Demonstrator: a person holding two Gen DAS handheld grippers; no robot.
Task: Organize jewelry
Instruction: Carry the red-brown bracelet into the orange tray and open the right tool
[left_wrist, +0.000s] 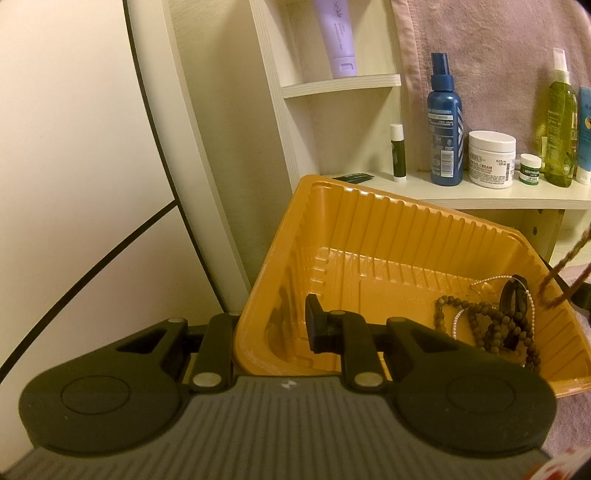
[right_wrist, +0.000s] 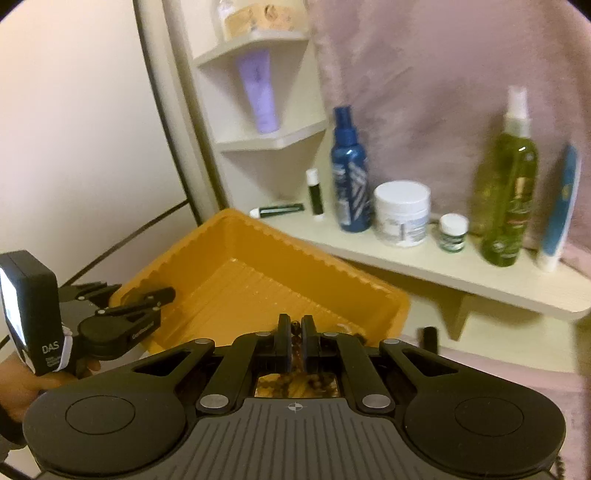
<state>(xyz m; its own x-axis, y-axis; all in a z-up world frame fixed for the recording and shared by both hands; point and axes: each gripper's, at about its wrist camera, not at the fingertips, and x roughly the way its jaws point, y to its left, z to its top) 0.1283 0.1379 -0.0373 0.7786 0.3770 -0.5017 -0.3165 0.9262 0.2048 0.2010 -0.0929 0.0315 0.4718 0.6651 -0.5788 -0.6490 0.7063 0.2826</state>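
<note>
An orange plastic tray (left_wrist: 369, 236) is tilted up; my left gripper (left_wrist: 273, 328) straddles its near-left rim, one finger (left_wrist: 317, 328) inside and the other outside and hidden, apparently gripping the wall. In the tray lie a brown bead strand (left_wrist: 491, 328), a thin pearl chain (left_wrist: 458, 321) and a dark watch-like piece (left_wrist: 511, 299). A brown beaded string (left_wrist: 565, 273) hangs over the tray's right side. In the right wrist view my right gripper (right_wrist: 294, 347) is shut on that brown bead string (right_wrist: 295, 341) above the tray (right_wrist: 258, 280). The left gripper (right_wrist: 129, 310) shows at the tray's left rim.
A cream shelf (left_wrist: 480, 195) behind the tray carries a blue spray bottle (left_wrist: 445, 122), a white cream jar (left_wrist: 491, 158), a small green-labelled jar (left_wrist: 530, 168), a lip balm (left_wrist: 398, 153), a green spray bottle (left_wrist: 559, 129). A purple tube (left_wrist: 338, 37) stands on a higher shelf. Pink towel behind.
</note>
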